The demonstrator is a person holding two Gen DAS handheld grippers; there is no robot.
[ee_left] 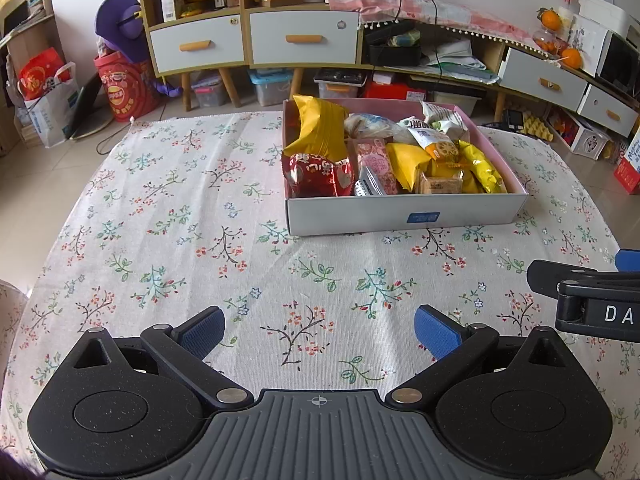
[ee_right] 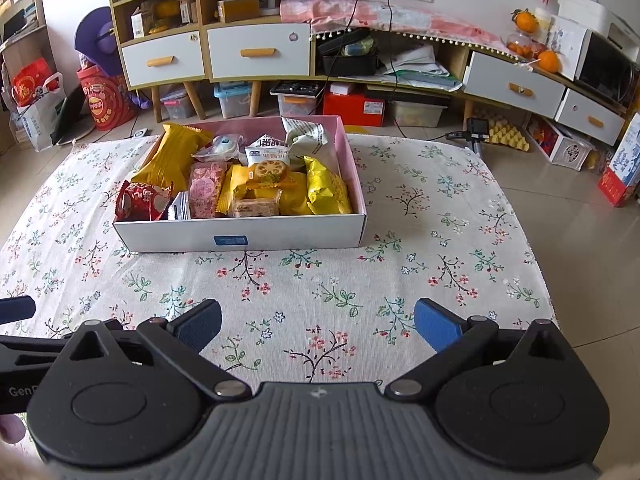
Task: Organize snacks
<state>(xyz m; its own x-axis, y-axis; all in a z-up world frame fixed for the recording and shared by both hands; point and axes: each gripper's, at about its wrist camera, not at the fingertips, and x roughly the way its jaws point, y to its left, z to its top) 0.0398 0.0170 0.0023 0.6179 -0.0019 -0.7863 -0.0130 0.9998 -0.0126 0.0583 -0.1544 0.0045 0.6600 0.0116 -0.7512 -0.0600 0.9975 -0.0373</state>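
Both tools spread, empty; box (ee_left: pixel 404 212) packed with snack packets (ee_left: pixel 320 132).

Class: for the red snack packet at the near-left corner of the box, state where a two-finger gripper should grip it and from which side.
Probably the red packet by its crinkled top edge, coming from above: it stands above the box rim, whose walls block its sides.

Bright even daylight, soft faint shadows, sharp centre, strong fisheye bending toward edges, dark corners at 1 o'clock
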